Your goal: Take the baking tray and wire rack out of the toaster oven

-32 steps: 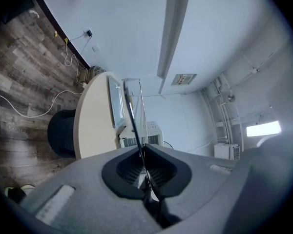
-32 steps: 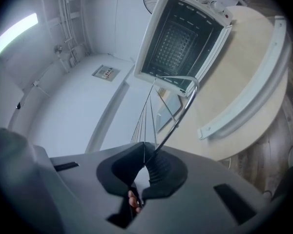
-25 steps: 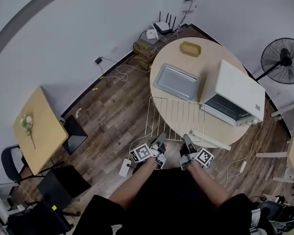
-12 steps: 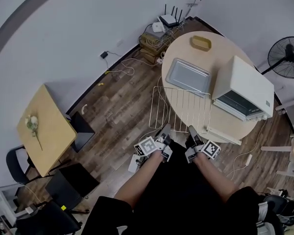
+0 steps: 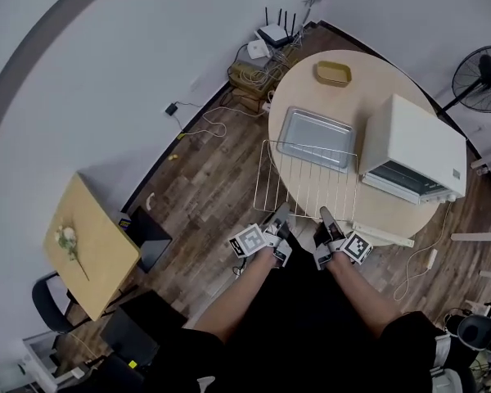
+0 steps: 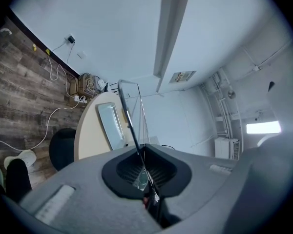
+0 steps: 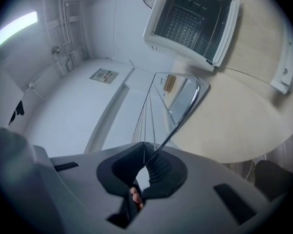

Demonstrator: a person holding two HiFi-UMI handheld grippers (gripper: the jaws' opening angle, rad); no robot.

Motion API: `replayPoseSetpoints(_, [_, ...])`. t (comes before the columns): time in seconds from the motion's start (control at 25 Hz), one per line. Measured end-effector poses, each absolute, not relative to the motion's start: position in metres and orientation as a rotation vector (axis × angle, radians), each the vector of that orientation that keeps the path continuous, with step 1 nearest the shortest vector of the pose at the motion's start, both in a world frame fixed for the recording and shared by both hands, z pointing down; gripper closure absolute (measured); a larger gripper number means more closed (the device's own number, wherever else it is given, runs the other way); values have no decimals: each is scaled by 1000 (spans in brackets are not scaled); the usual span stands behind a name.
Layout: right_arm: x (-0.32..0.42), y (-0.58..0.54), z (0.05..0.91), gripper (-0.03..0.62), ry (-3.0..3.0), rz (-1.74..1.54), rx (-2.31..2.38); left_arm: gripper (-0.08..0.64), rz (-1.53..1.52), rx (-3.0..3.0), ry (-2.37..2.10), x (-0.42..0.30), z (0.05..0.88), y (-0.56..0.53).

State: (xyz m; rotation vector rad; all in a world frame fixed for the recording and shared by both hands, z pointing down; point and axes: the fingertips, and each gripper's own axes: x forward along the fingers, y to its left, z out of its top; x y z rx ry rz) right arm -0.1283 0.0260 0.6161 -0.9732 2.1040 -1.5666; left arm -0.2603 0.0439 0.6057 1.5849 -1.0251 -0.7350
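– Wire rack [image 5: 307,180]: where is it?
– Out of the toaster oven [image 5: 411,147], in the air and about level, with its near rim pinched by both grippers. It hangs over the near edge of the desk [image 5: 376,80], partly above the floor [image 5: 204,195]. In the head view its far rim overlaps the near edge of the baking tray [image 5: 314,138]; whether the two touch I cannot tell.
– And the jaws?
– The left gripper [image 5: 281,214] and right gripper [image 5: 325,216] are each clamped down tight on the rim wire, with nothing else between the pads.
– The tray?
– Flat on the desk, just left of the oven, and empty.
– So which step is this?
– I'd judge the taking-out done and the rack mid-carry. The next move calls for a landing spot, either bare desk or the tray itself. Both hands would need to lower together so the rack sits level, and the jaws should let go only once it rests.
– Do the views differ?
– The right gripper view looks into the oven, where the door [image 7: 284,67] is dropped open and the cavity is bare. The head view gives only the oven's top and front. The left gripper view misses the oven but shows the tray past the rack's wires, with cables [image 6: 48,128] on the floor.
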Motion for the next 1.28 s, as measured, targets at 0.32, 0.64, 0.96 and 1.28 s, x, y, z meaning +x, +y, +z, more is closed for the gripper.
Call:
replayPoseSetpoints(0.32, [-126, -41, 631, 589, 1969, -1612, -1024, 540, -615, 1598, -986, -259, 613, -36])
replayPoseSetpoints(0.64, [-120, -93, 657, 588, 1876, -1692, -1075, 540, -470, 1624, -963, -251, 638, -101])
replayPoseSetpoints(0.96, [-110, -129, 689, 586, 1847, -1736, -1122, 539, -395, 1619, -941, -240, 669, -143])
replayPoseSetpoints(1.28, [-113, -163, 717, 586, 1818, -1786, -1146, 538, -356, 1547, -938, -242, 704, -174])
